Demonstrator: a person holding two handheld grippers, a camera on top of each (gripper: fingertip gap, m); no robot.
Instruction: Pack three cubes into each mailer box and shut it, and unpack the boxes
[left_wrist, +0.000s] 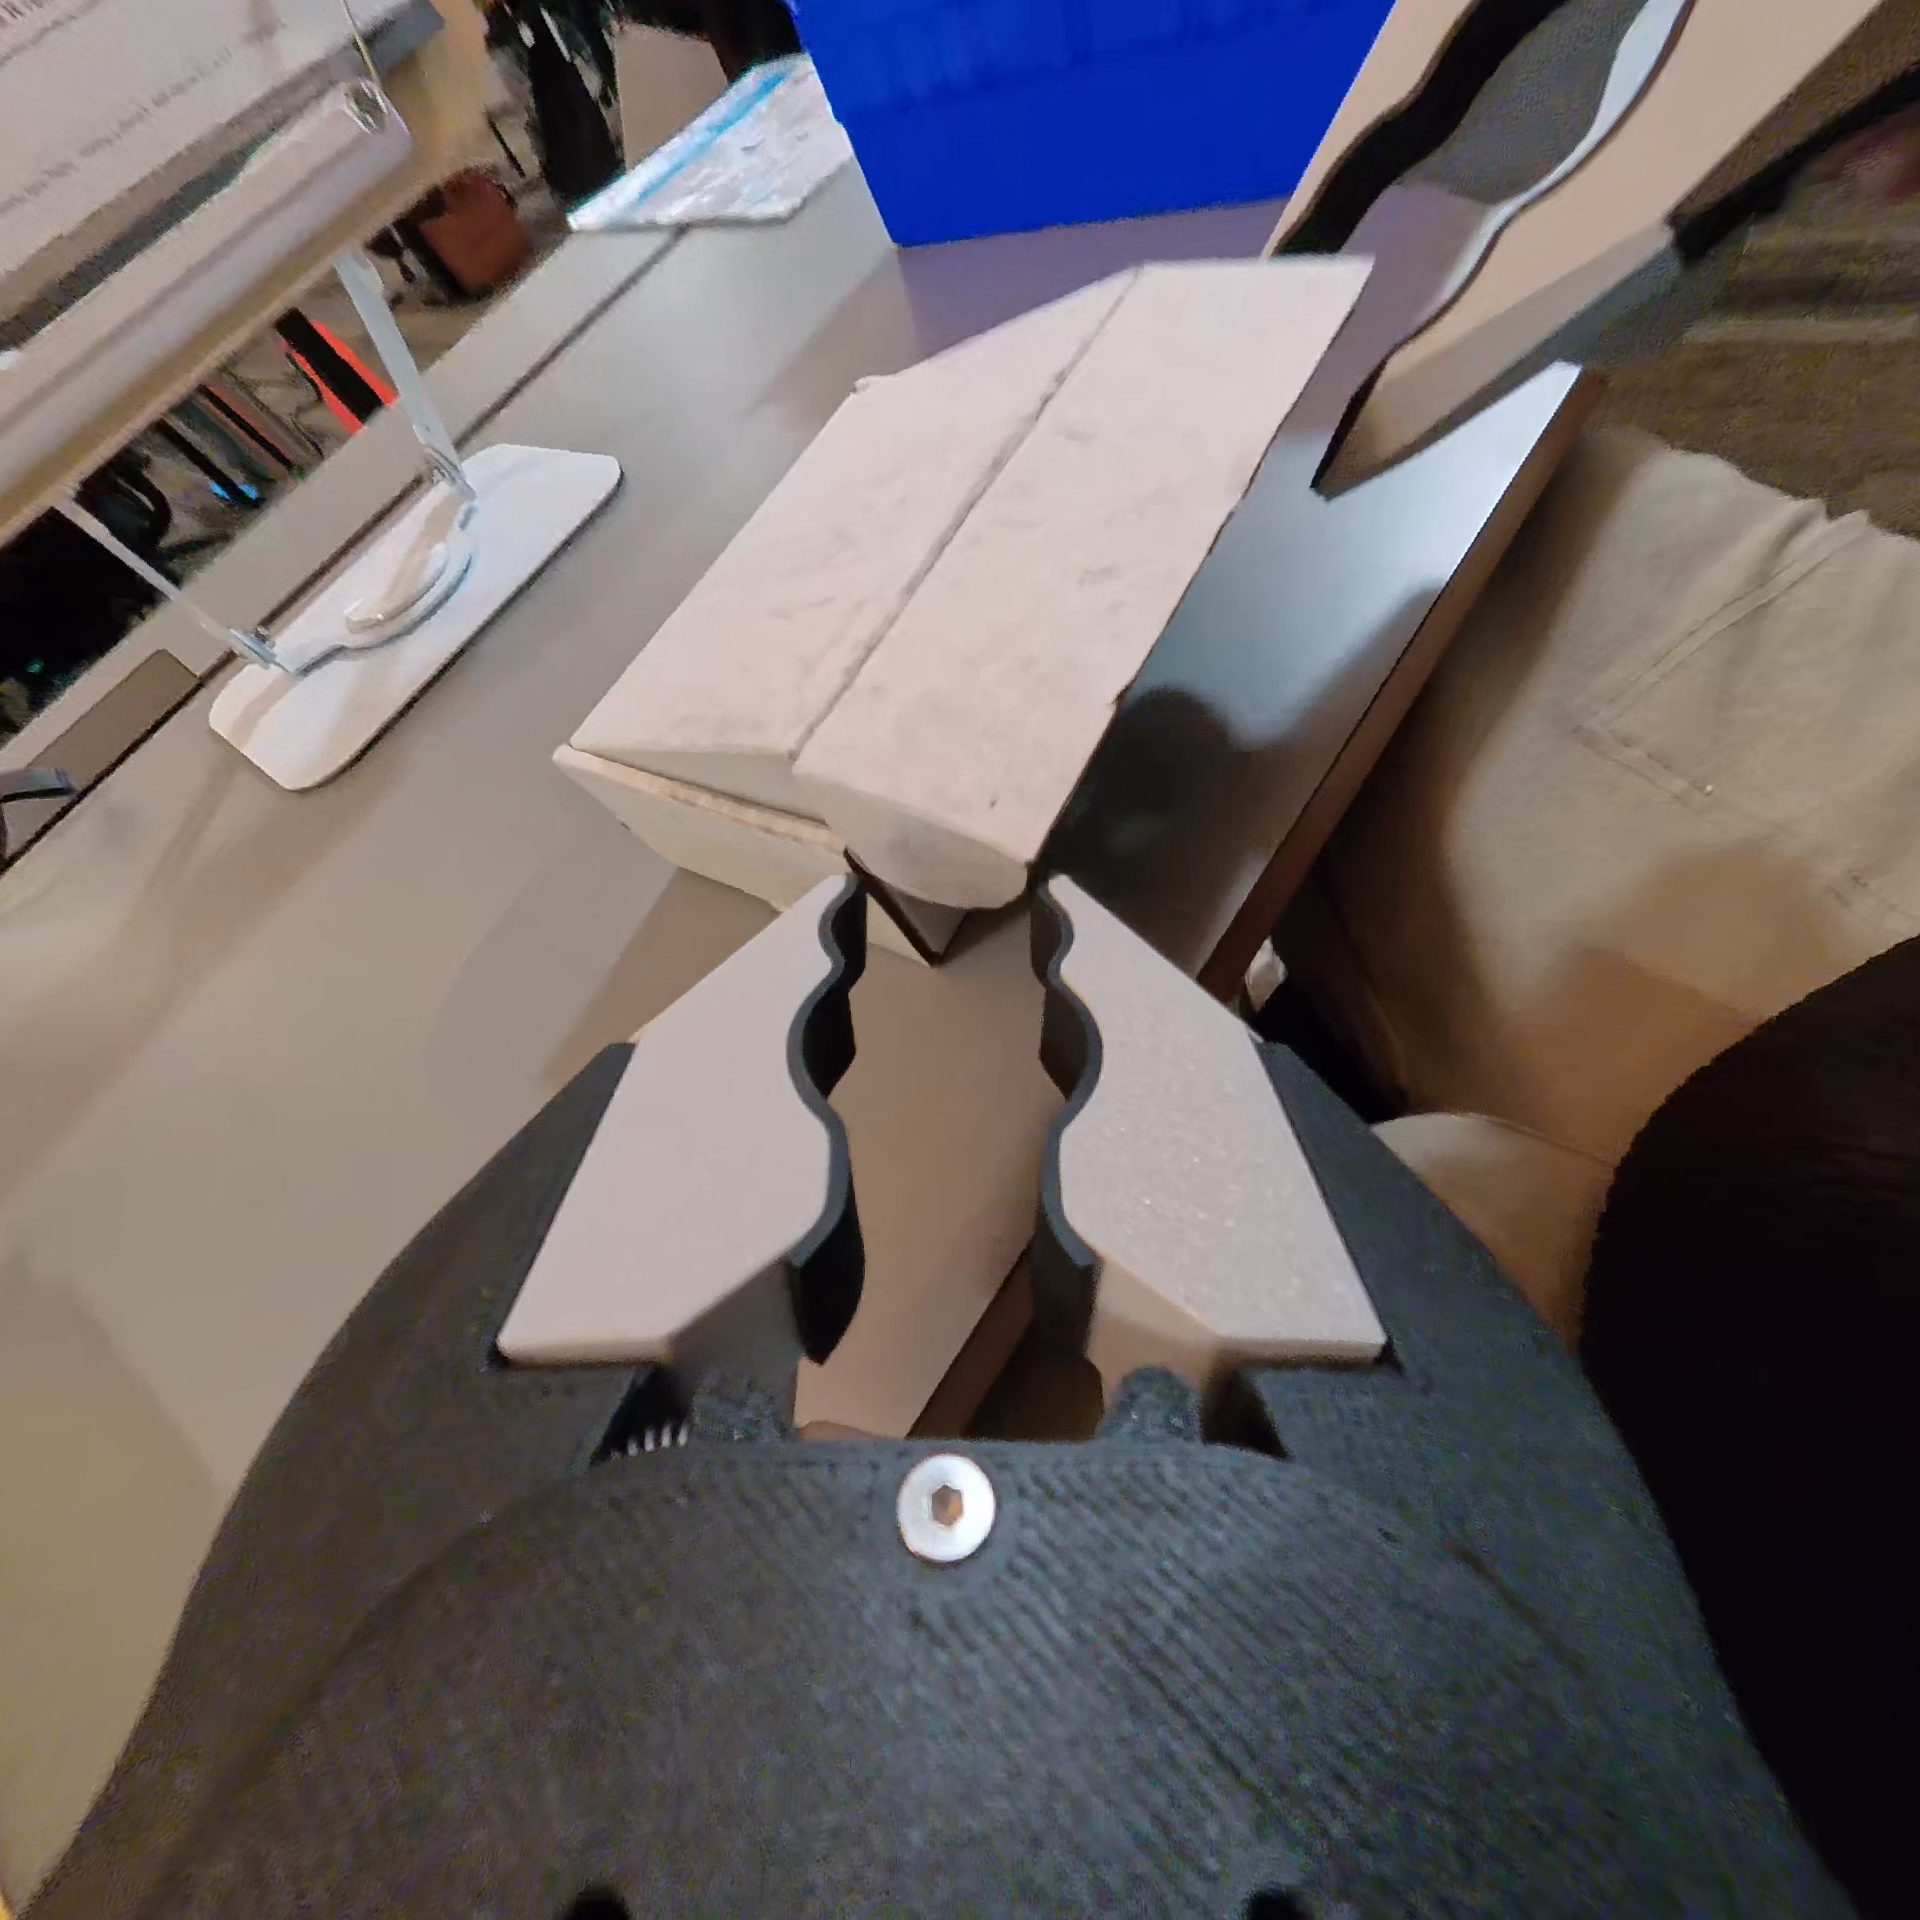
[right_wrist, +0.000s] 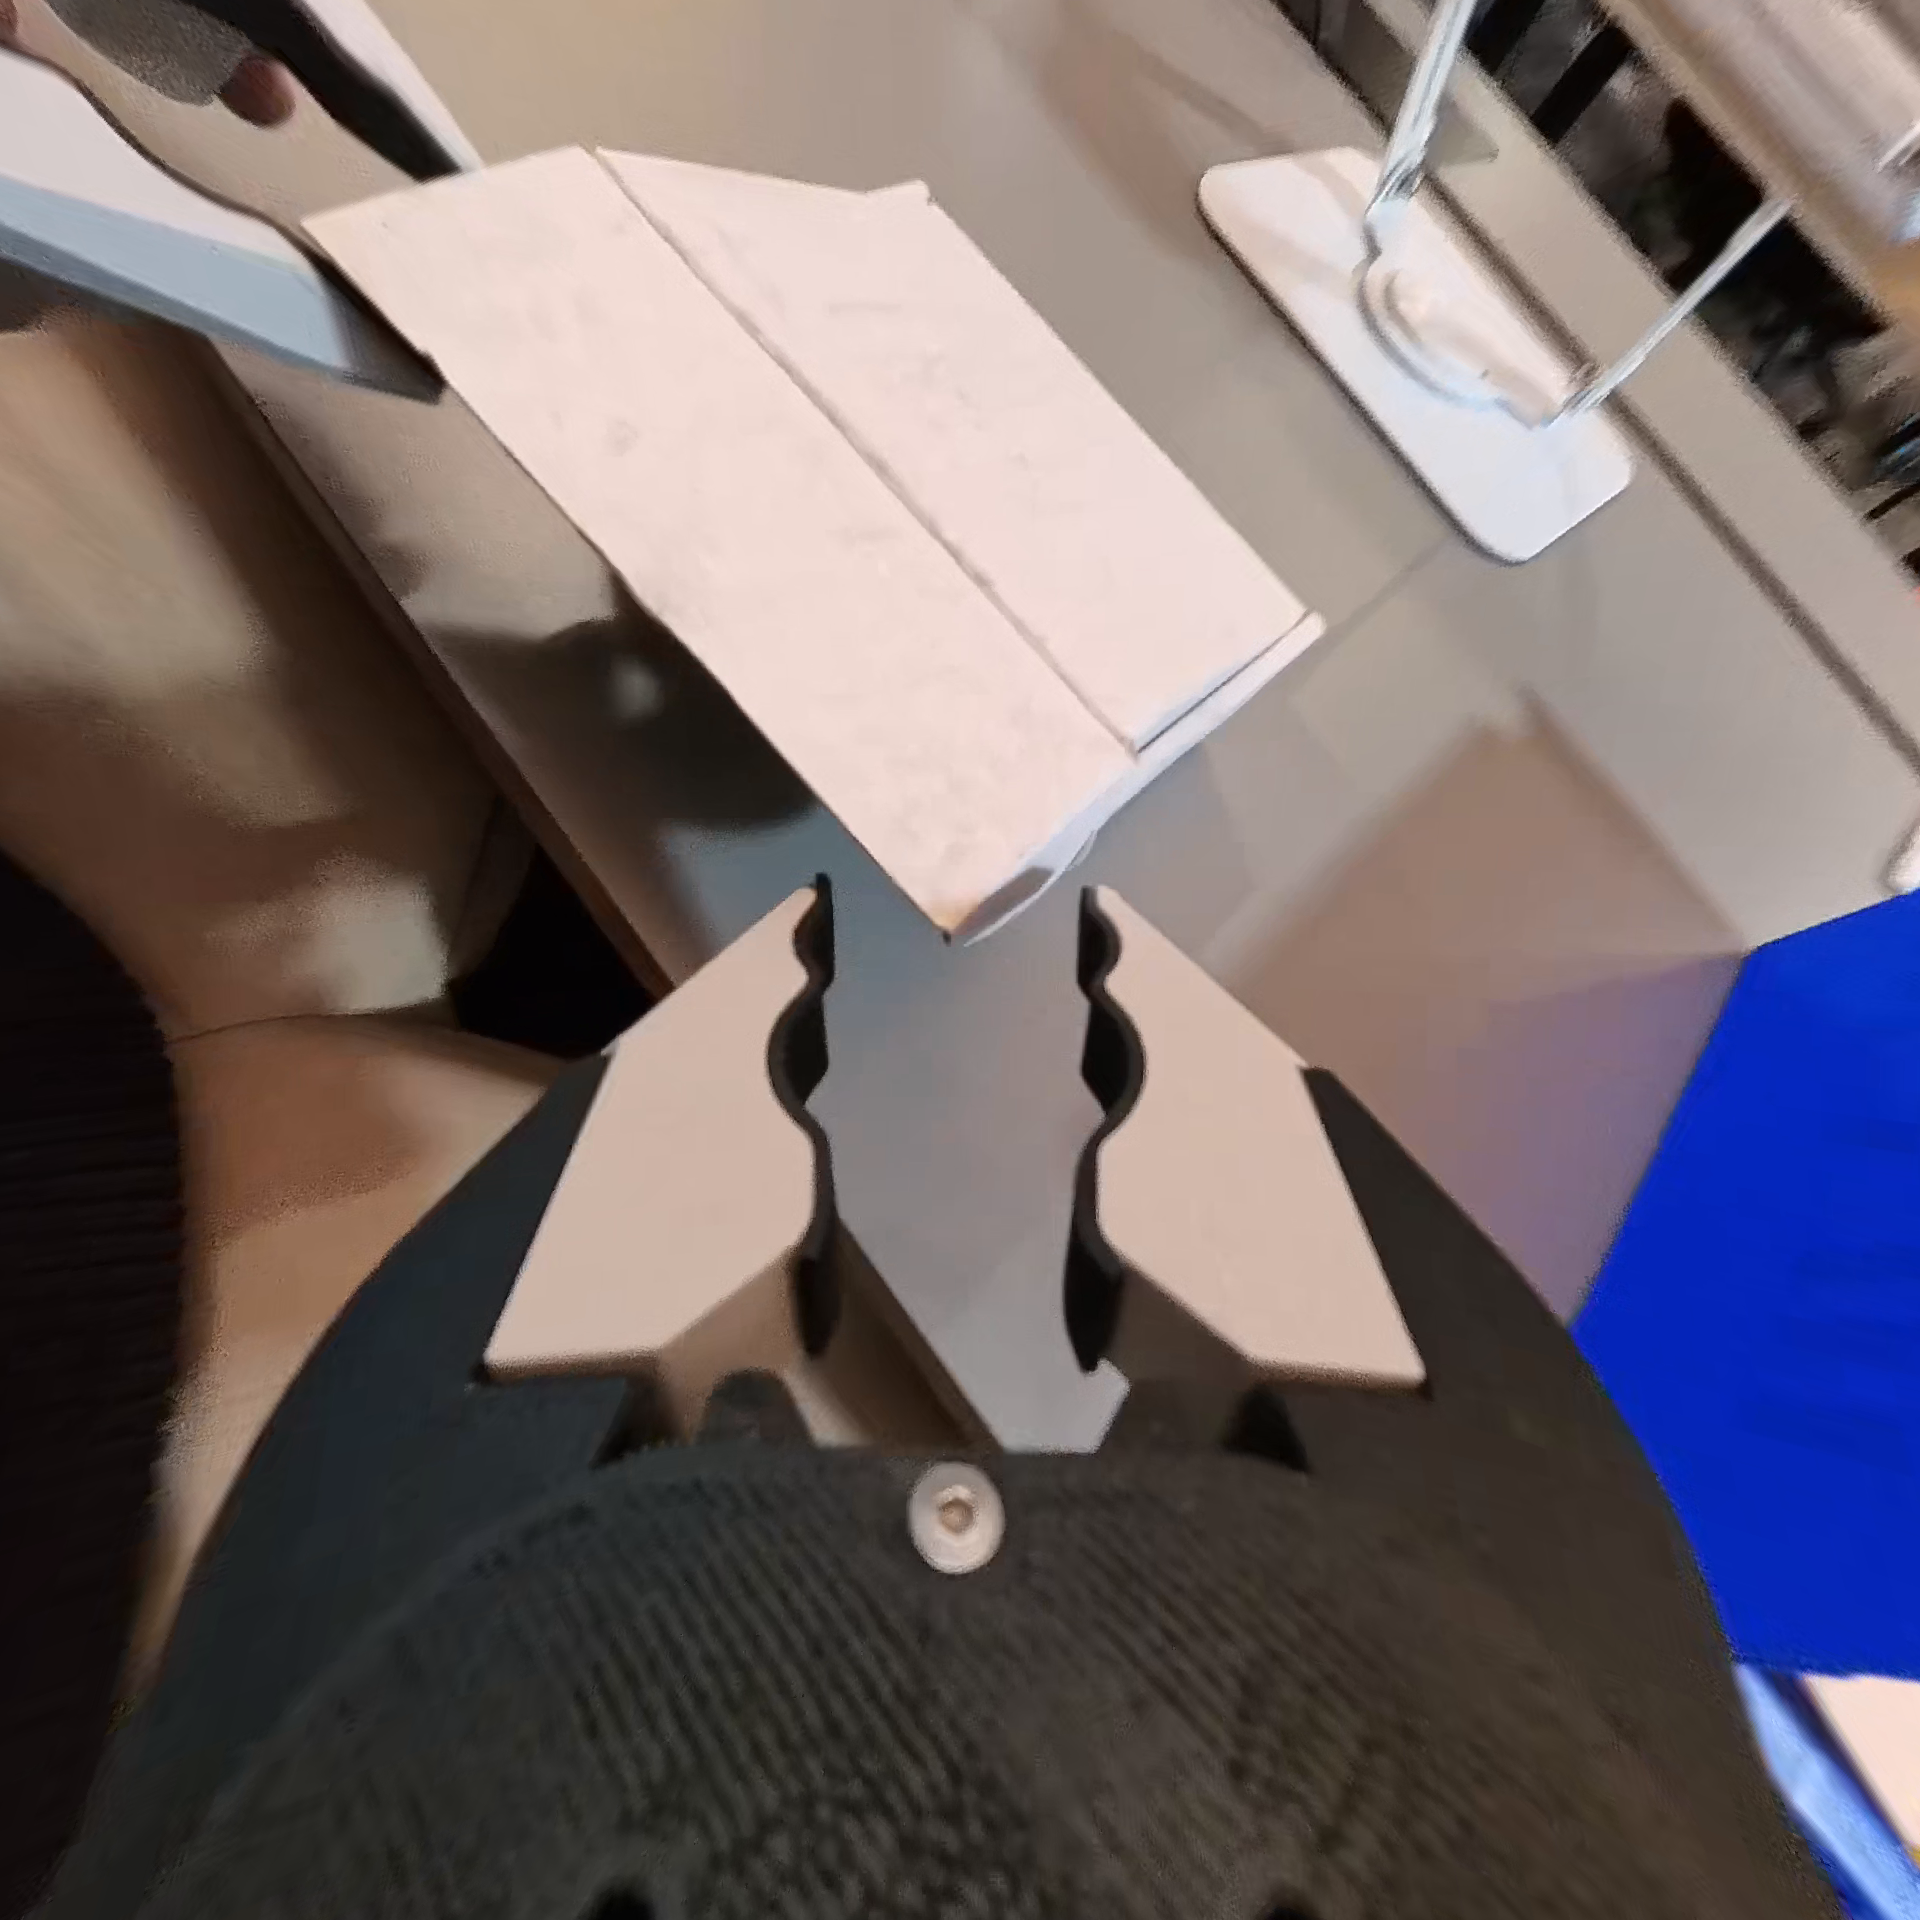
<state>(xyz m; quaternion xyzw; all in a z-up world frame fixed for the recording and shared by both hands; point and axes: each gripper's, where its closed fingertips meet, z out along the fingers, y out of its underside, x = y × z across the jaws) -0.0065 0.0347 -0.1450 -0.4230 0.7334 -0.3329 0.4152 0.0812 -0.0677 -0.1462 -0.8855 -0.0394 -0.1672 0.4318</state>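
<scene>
Left gripper (left_wrist: 945, 914) pinches the near corner of the shut white cardboard mailer box (left_wrist: 935, 582) to steady it, while right gripper (right_wrist: 956, 925) waits unclenched beside another corner.

**No readable writing in either view**

Only one thing bears print: a white sheet (left_wrist: 114, 104) in a clear stand near the counter's far left corner, seen from the left wrist. Its faint grey lines are too blurred and slanted to read. The pale patterned packet (left_wrist: 717, 156) at the counter's far edge may carry markings, perhaps, but nothing legible.
</scene>
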